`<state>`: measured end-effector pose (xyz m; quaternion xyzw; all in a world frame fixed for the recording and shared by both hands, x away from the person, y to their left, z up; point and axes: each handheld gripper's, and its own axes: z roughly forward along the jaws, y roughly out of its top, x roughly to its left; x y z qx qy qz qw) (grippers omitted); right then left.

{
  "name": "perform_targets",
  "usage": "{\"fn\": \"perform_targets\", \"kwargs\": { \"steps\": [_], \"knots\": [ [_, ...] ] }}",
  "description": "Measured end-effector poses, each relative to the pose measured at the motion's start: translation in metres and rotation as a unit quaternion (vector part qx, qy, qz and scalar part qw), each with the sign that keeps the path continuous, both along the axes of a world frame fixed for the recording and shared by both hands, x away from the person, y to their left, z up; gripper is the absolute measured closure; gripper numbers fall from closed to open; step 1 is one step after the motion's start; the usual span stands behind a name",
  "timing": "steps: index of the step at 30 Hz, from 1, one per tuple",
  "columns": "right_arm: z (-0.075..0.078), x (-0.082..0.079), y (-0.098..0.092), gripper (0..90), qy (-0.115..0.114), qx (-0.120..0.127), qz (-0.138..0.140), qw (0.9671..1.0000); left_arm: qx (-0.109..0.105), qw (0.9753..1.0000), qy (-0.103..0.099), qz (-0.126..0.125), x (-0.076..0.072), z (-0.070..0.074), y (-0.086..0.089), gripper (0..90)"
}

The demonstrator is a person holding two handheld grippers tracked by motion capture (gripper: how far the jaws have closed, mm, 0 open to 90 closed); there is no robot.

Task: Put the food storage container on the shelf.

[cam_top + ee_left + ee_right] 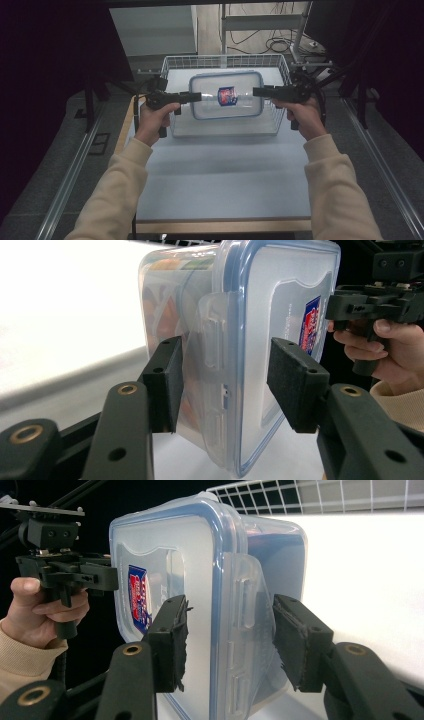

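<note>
High view: clear plastic container point(226, 95) with blue-rimmed lid and a red/blue label sits over the white wire basket point(226, 62) at the far end of the desk point(220, 170), spanned between both tools. Left tool point(196, 97) meets the container's left end, right tool point(257, 92) its right end; a hand point(154, 120) and cream sleeve behind each. Can't tell from here if the container rests on the basket floor or is lifted. Left gripper view: left tool point(225, 380) jaws partly open, straddling the container point(260, 330) end at the lid latch; left pad point(167, 382) looks touching the body wall, right pad point(295, 382) on the lid side, contact unclear. Orange contents visible through the wall. Other tool point(340, 307) at the far end. Right gripper view: right tool point(230, 640) jaws partly open around the opposite latch end of the container point(170, 570); both pads close against it, firm clamp not confirmable. Basket wire point(320, 497) behind.
</note>
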<state>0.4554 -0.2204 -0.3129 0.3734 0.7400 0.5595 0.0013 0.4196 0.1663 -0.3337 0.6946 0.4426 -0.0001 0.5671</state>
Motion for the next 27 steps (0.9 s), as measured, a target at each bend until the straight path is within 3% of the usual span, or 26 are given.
{"fn": "perform_targets", "kwargs": {
  "steps": [6,11,16,23,27],
  "knots": [
    [0.009,0.026,0.005,49.8,0.011,0.004,-0.008,0.9999,-0.001,0.9999,0.013,0.001,0.023,0.007,0.002,49.4],
    [0.013,0.032,0.006,49.8,0.016,0.011,-0.006,0.9998,0.001,0.9999,0.010,0.004,0.030,0.018,0.005,49.4],
    [0.018,0.043,0.008,49.8,0.020,0.024,-0.012,0.9994,0.000,0.9999,0.014,0.010,0.045,0.029,0.006,49.2],
    [0.017,0.062,0.009,49.7,0.036,0.025,-0.021,0.9988,0.003,0.9993,0.033,0.014,0.065,0.026,0.007,48.2],
    [0.014,0.071,0.009,49.3,0.057,0.033,-0.027,0.9975,-0.014,0.9989,0.041,0.021,0.072,0.024,0.007,48.4]
  ]
}}
